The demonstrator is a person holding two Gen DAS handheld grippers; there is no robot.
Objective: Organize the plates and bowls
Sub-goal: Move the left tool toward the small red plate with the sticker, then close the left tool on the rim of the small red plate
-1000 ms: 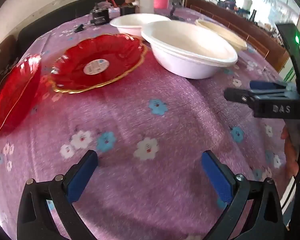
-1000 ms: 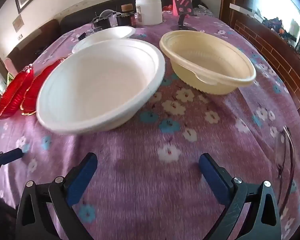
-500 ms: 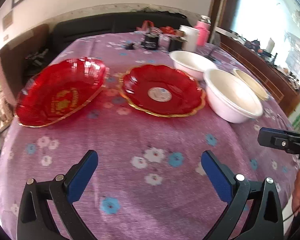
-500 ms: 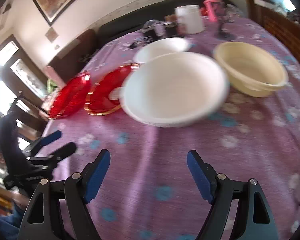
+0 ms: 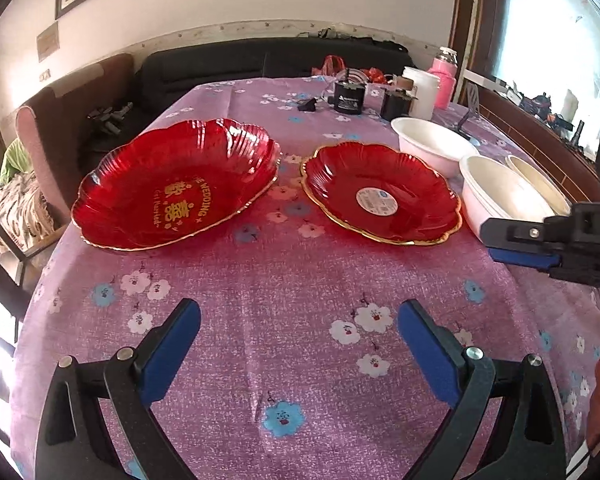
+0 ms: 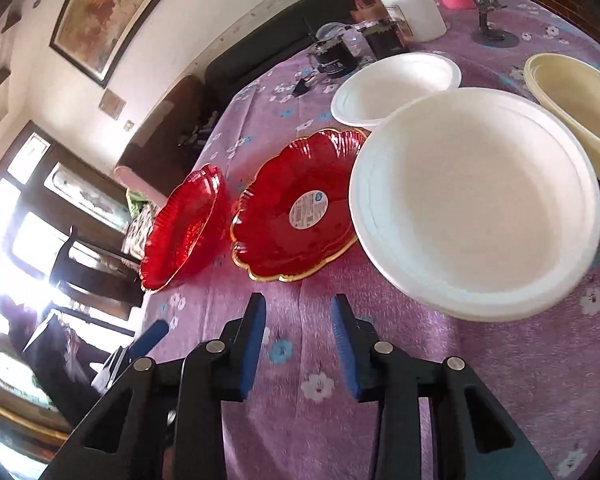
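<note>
Two red plates lie side by side on the purple floral tablecloth (image 5: 300,280): a large one with gold lettering (image 5: 176,184) (image 6: 184,228) at left and a gold-rimmed one with a white sticker (image 5: 380,192) (image 6: 296,208) to its right. Right of them stand a large white bowl (image 6: 476,200) (image 5: 500,196), a smaller white bowl (image 6: 396,88) (image 5: 432,144) behind, and a cream bowl (image 6: 576,104) (image 5: 540,180). My left gripper (image 5: 298,336) is open and empty above bare cloth in front of the plates. My right gripper (image 6: 298,340) is empty, jaws narrowed but apart, near the sticker plate's front rim; it also shows in the left wrist view (image 5: 512,240).
At the far end of the table stand a white tub (image 5: 420,92) (image 6: 412,8), a pink bottle (image 5: 444,76), dark jars (image 5: 350,96) and a phone stand (image 6: 492,32). A dark sofa (image 5: 260,64) and a brown chair (image 5: 60,120) lie beyond the table's far and left edges.
Both grippers have swung left and back, so the two red plates now sit in front of them. The right gripper's jaws have narrowed a lot. The dishes have not moved.
</note>
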